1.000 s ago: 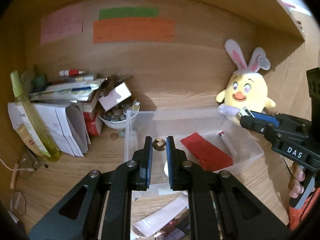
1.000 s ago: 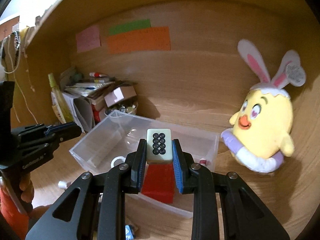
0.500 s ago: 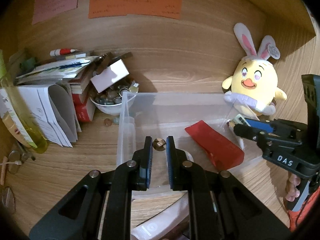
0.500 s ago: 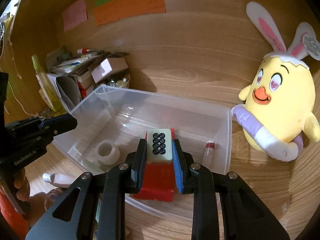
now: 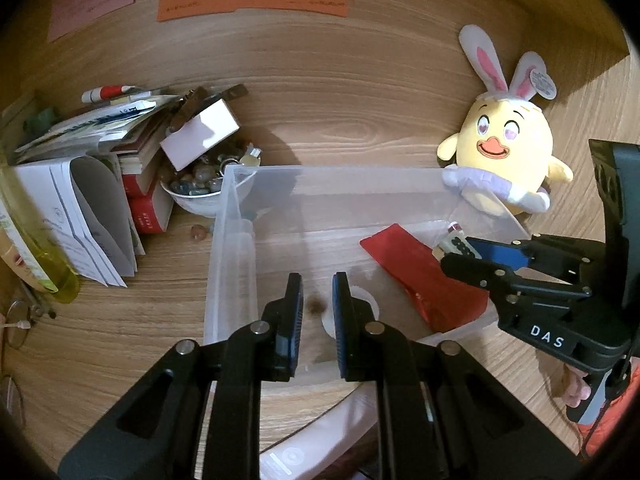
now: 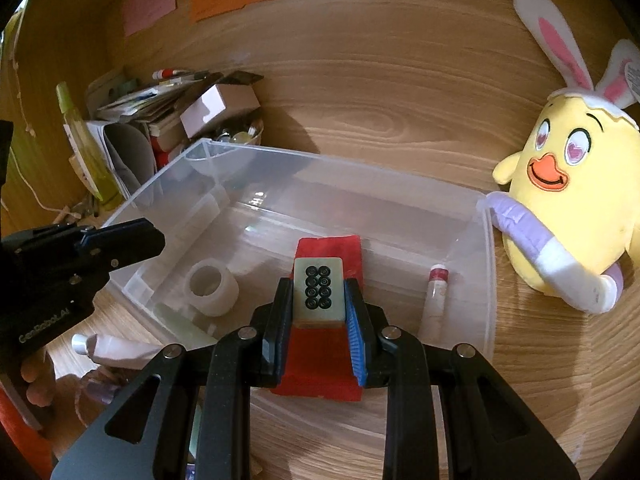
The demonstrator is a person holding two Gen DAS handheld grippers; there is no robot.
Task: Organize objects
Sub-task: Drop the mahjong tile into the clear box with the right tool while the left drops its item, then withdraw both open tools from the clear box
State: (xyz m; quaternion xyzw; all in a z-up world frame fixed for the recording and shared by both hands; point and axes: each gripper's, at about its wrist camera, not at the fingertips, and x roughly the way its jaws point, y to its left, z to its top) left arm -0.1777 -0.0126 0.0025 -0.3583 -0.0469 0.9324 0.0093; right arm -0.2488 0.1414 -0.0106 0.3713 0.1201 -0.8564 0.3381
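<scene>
A clear plastic bin (image 5: 340, 176) (image 6: 348, 168) stands on the wooden desk. In it lie a red packet (image 5: 416, 268) (image 6: 332, 248), a white tape roll (image 6: 212, 288) and a small tube (image 6: 434, 296). My right gripper (image 6: 318, 300) is shut on a mahjong tile (image 6: 319, 290) with black circles and holds it over the red packet in the bin; it also shows in the left wrist view (image 5: 460, 254). My left gripper (image 5: 316, 300) hovers over the bin's near left part with a narrow gap between its fingers. A small blurred brown thing (image 5: 316, 304) shows between and below them.
A yellow bunny-eared plush (image 5: 504, 152) (image 6: 572, 200) sits right of the bin. A bowl of trinkets (image 5: 204, 192), a white box, stacked papers and books (image 5: 100, 152) and a green bottle (image 5: 36, 248) crowd the left. A pink tube (image 6: 116, 350) lies in front of the bin.
Both grippers have moved forward and down over the bin. The small brown thing held at my left fingertips now appears lower and blurred, and the fingers stand a little wider.
</scene>
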